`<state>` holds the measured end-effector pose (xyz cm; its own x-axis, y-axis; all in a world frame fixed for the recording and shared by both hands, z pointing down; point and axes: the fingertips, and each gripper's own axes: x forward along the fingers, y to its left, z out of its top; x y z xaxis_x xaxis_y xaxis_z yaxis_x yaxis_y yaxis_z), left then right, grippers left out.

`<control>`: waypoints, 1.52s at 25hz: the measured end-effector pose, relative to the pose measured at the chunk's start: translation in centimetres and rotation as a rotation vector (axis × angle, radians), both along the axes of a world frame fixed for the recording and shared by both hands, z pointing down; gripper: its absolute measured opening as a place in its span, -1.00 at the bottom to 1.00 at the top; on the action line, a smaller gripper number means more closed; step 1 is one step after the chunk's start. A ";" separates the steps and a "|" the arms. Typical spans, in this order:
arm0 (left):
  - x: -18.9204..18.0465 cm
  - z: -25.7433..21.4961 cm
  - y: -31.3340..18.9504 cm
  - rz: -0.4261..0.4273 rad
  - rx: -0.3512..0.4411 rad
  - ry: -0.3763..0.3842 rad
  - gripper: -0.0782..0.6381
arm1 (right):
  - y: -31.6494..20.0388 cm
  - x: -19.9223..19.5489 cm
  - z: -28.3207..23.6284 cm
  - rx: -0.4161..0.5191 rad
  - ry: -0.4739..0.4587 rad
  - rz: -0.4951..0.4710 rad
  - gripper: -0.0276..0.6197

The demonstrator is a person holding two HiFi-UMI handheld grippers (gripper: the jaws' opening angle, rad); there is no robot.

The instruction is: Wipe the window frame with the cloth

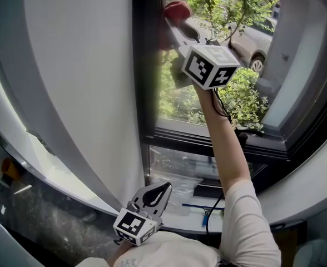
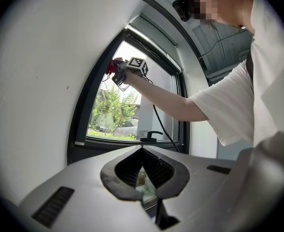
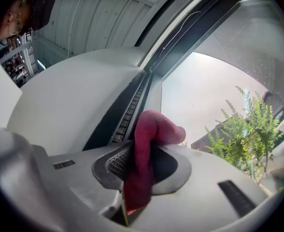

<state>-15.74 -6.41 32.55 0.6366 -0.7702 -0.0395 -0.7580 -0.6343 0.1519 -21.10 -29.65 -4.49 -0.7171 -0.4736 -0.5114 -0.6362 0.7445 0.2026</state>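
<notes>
- Cloth [image 1: 177,10], red, was the farthest item inside the room. Nearest the body was the L gripper [image 1: 166,187], low down near the sill [image 1: 180,182].
- L fingers [image 2: 125,170] were closed tip to tip w/ nothing btwn them, pointing toward the window.
- White wall [image 1: 80,82] ran up the left side of the opening.
- Bare R arm [image 1: 227,149], in a white sleeve [image 1: 247,221], was stretched up & forward across the glass.
- R gripper [image 1: 177,26] was high up, its marker cube facing the head cam.
- R fingers [image 3: 115,163] were clenched on the cloth. One end hung down btwn them & the folded top bulged past the tips.
- Cloth sat at the inner edge of the dark window frame [image 1: 147,65], on its left upright near the top. Actual contact was hard to confirm.
- Beyond the glass were green shrubs [image 1: 244,102], then a pale car [image 1: 258,43].
</notes>
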 end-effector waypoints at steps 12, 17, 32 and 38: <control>-0.2 0.4 0.4 0.002 -0.008 -0.005 -0.76 | 0.2 -0.3 2.6 0.034 0.103 0.057 -0.65; 0.2 0.2 0.5 0.016 -0.003 -0.009 -0.76 | 0.0 -0.4 3.6 0.019 0.102 0.057 -0.65; -0.2 0.6 0.6 0.023 -0.013 -0.008 -0.76 | -0.5 -0.4 6.3 -0.013 0.108 0.081 -0.65; 0.0 0.7 0.8 0.040 -0.019 -0.010 -0.76 | -0.6 -0.4 7.2 -0.022 0.135 0.103 -0.66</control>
<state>-15.76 -5.58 33.27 0.6673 -0.7446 -0.0185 -0.7336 -0.6613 0.1568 -21.45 -30.23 2.73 -0.7256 -0.5587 -0.4018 -0.6776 0.6817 0.2758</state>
